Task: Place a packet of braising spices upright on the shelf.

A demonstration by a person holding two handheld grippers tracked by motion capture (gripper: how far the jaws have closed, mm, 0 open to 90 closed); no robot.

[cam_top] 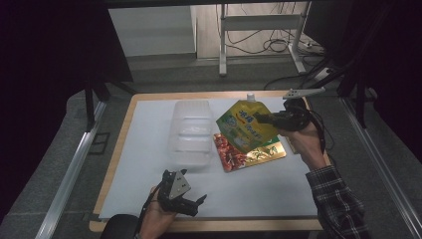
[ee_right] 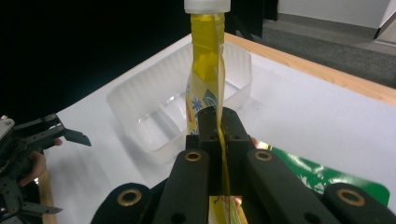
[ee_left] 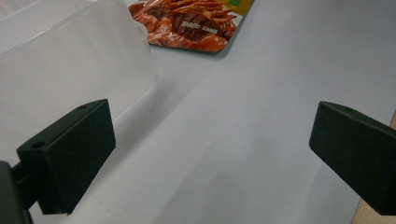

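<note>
Near edge of a white-covered table (cam_top: 149,199), seen from above: left gripper (cam_top: 191,204) held in a hand (cam_top: 158,218) low over the sheet, jaws spread wide with nothing between them, aimed toward the middle of the table. In the left gripper view, two black pads far apart over bare white surface, a clear plastic container (ee_left: 70,60) just beyond the pad at the left of that view, the corner of a red snack packet (ee_left: 187,25) farther off. Mid-table in the high view: the clear container (cam_top: 191,132), empty and open-topped, resting flat; just beside it on the person's right, the red snack packet (cam_top: 234,154) lying flat, overlapped by a green-and-gold packet (cam_top: 266,152). Above these two, lifted clear of the table: a yellow spouted pouch (cam_top: 244,124) with a white cap, tilted, pinched at its edge by the right gripper (cam_top: 263,118), itself held in a hand (cam_top: 301,142) with a plaid sleeve behind. In the right gripper view, jaws clamped tight on the thin edge of the yellow pouch (ee_right: 205,70), white cap at the top, the container (ee_right: 159,116) beyond and below. Farther back: the wooden table rim, grey floor, a metal frame and cables.
</note>
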